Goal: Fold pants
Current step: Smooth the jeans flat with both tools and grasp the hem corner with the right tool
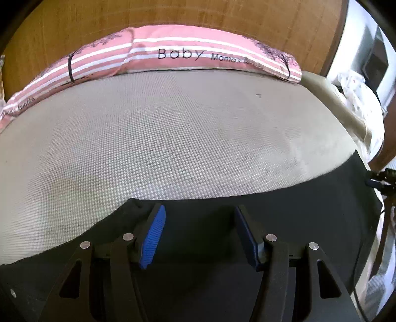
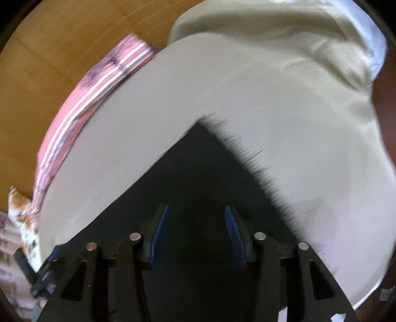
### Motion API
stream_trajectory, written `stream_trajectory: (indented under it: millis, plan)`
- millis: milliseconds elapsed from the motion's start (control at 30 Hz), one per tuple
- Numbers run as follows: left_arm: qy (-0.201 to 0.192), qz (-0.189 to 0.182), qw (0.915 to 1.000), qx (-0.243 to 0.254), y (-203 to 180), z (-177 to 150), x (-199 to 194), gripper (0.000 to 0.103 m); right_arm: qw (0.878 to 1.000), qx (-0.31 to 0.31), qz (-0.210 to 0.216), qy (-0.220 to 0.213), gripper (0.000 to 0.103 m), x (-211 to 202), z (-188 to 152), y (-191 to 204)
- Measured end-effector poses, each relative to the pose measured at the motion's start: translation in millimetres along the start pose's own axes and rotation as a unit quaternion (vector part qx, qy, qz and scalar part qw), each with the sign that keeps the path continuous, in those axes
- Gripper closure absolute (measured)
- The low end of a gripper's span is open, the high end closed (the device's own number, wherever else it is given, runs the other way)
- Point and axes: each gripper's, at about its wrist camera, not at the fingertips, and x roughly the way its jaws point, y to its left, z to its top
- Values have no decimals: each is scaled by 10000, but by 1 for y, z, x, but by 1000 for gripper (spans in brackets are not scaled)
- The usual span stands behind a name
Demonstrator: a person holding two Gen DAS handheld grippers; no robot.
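- the black pants (image 1: 284,210) lie flat on a bed with a gray bumpy bed cover (image 1: 160,128). they are at the near edge of the bed, right under both grippers.
- the left gripper (image 1: 199,218) sits just over the pants. its two blue pads (image 1: 153,237) are wide apart and nothing is between them.
- the right gripper (image 2: 196,223) is over a pointed corner of the pants (image 2: 198,158). its blue pads (image 2: 234,235) are apart too, with only dark cloth under the gap.
- i cannot tell if the pads touch the cloth.
- a pink striped pillow (image 1: 173,54) with the word "baby" on it lies along the far side of the bed, against a brown wooden headboard (image 1: 198,14).
- the right wrist view is blurry.
- the pillow (image 2: 94,99) shows at the left there.
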Motion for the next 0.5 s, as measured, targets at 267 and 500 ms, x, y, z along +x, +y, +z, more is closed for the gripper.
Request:
stream_trajectory:
  millis: [267,500]
  plan:
    - [-40,206,9988,449,-38,-10,-24,44,9984,277,469,-158,51,-52,-18,-37]
    - [-22,-466,9922,1156,-114,-31,-38,44,9963,615,587,-97,51,-73,-60,-61]
